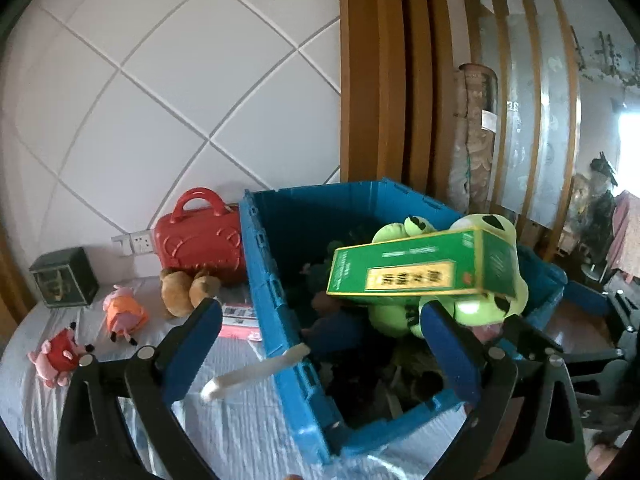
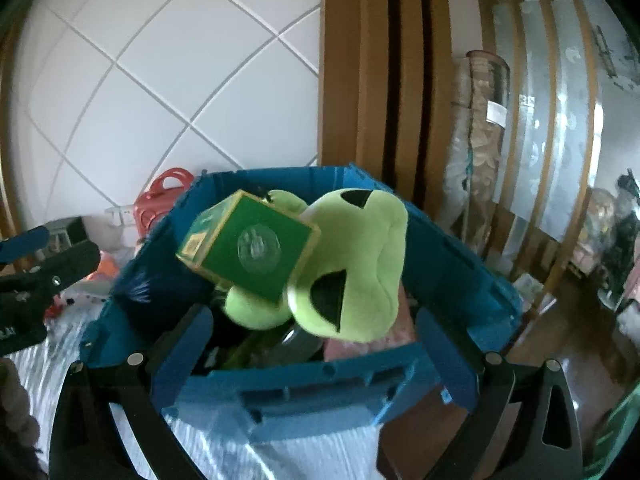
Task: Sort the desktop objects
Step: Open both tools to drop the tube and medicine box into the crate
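Observation:
A blue plastic crate [image 1: 276, 280] stands on a grey cloth and holds several dark items. On top of them lies a light-green plush frog [image 1: 476, 308] [image 2: 360, 264]. A green carton with a yellow label [image 1: 420, 268] [image 2: 256, 244] sits tilted against the frog; I cannot tell whether it rests there or is in the air. My left gripper [image 1: 320, 320] is open over the crate's left wall, nothing between its blue pads. My right gripper [image 2: 314, 322] is open at the crate's near wall [image 2: 320, 392], empty too. A blurred white strip [image 1: 256, 372] lies beside the crate's left wall.
Left of the crate on the cloth are a red handbag [image 1: 200, 236], a brown plush [image 1: 188, 288], a pink pig plush [image 1: 122, 310], a red plush [image 1: 60, 354], a dark green box [image 1: 64, 278] and a pink booklet [image 1: 240, 320]. A wooden door frame [image 1: 372, 72] rises behind.

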`<action>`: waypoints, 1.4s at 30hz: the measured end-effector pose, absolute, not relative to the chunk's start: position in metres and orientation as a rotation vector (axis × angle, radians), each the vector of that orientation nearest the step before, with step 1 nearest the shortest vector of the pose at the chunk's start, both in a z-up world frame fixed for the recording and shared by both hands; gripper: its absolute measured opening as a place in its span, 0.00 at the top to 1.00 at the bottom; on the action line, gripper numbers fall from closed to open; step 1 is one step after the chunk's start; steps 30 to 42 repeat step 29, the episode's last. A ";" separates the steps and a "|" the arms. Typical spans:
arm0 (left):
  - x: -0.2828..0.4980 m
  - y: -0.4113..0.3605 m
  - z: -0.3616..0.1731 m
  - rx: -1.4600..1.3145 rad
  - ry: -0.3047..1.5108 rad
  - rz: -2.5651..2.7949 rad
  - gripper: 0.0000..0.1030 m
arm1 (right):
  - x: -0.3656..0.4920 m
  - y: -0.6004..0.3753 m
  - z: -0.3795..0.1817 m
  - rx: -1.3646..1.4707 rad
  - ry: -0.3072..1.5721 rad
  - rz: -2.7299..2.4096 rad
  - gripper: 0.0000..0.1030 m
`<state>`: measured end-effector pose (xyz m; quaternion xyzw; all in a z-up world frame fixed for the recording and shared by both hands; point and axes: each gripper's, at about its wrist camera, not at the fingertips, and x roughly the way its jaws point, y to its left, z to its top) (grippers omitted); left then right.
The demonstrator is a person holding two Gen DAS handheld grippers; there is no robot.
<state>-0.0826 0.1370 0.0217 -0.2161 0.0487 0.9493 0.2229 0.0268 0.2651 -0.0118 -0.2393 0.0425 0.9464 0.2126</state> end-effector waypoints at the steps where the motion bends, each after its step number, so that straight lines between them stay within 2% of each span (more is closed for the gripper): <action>1: -0.081 0.135 0.023 -0.605 0.138 2.616 0.02 | 0.030 0.262 -0.009 -0.671 0.122 2.626 0.00; 15: -0.052 0.107 0.026 -0.643 0.161 2.563 0.02 | 0.062 0.221 0.001 -0.693 0.173 2.572 0.00; 42: -0.045 0.113 0.026 -0.645 0.172 2.539 0.02 | 0.074 0.220 0.005 -0.659 0.173 2.538 0.00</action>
